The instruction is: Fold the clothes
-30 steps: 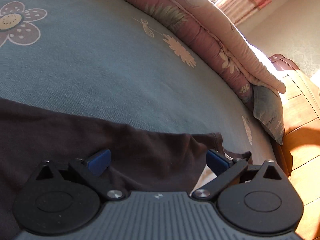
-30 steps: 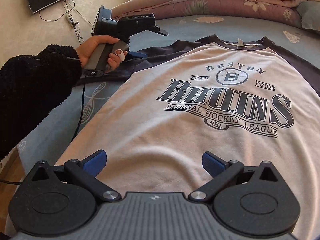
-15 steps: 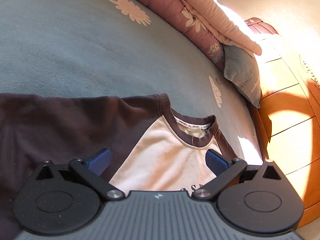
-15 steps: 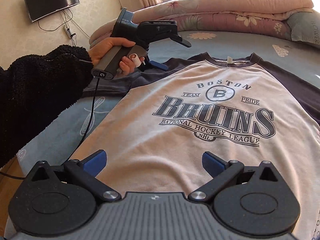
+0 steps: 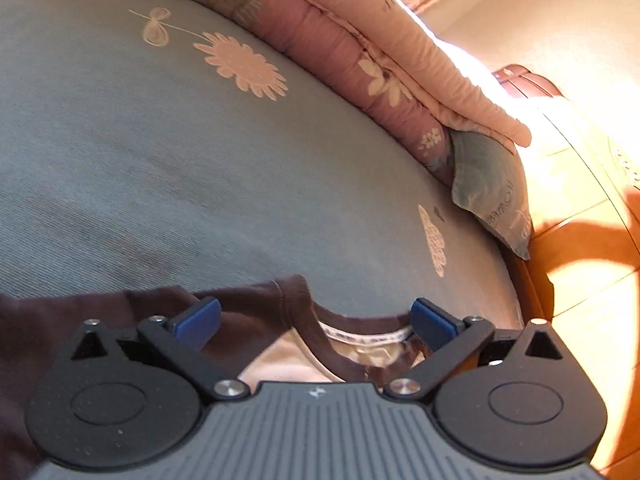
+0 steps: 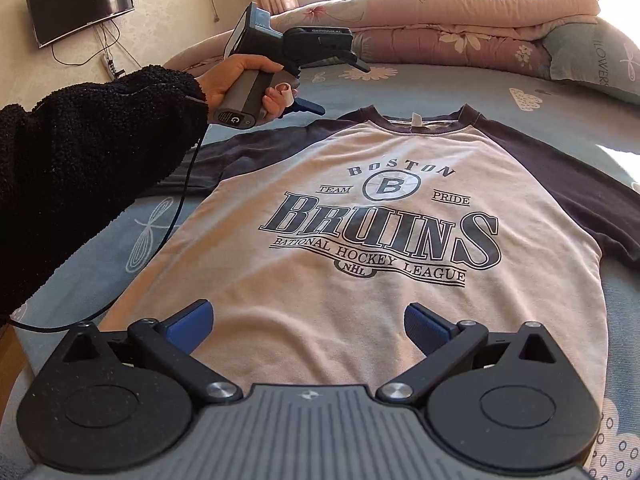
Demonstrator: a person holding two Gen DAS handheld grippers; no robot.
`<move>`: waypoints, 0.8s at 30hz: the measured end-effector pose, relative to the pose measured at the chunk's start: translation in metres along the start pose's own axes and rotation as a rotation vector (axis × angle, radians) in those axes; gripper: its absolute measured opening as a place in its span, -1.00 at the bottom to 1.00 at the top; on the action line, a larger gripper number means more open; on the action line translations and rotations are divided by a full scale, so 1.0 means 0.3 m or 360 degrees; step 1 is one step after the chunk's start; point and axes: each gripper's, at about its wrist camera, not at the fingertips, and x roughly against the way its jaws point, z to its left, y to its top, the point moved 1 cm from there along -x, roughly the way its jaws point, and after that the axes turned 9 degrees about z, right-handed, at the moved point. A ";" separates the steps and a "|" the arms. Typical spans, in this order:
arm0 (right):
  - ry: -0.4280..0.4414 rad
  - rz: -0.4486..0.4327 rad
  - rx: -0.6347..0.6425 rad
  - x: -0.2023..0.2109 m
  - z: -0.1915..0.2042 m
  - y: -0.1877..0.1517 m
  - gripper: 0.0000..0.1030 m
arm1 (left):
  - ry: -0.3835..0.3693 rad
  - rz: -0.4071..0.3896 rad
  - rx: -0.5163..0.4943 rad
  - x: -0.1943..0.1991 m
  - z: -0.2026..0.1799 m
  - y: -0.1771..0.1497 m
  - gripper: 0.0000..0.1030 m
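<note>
**Both grippers open, shirt flat on bed**

Left gripper is hovering with jaws spread, empty, just above the collar and the dark shoulder. Right gripper is hanging wide apart too, holding nothing, over the lower body of the shirt. Shirt is lying face up, spread on the blue sheet, sleeves out to both sides. Judging it light, soft, floppy knit: pinching one layer will be dragging the rest. Best grips look like shoulder seam and hem corner, same side.
</note>
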 end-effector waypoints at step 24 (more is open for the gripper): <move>-0.0206 0.0104 0.0054 -0.022 0.013 -0.013 1.00 | 0.0439 0.0319 -0.0218 -0.063 -0.030 -0.051 0.98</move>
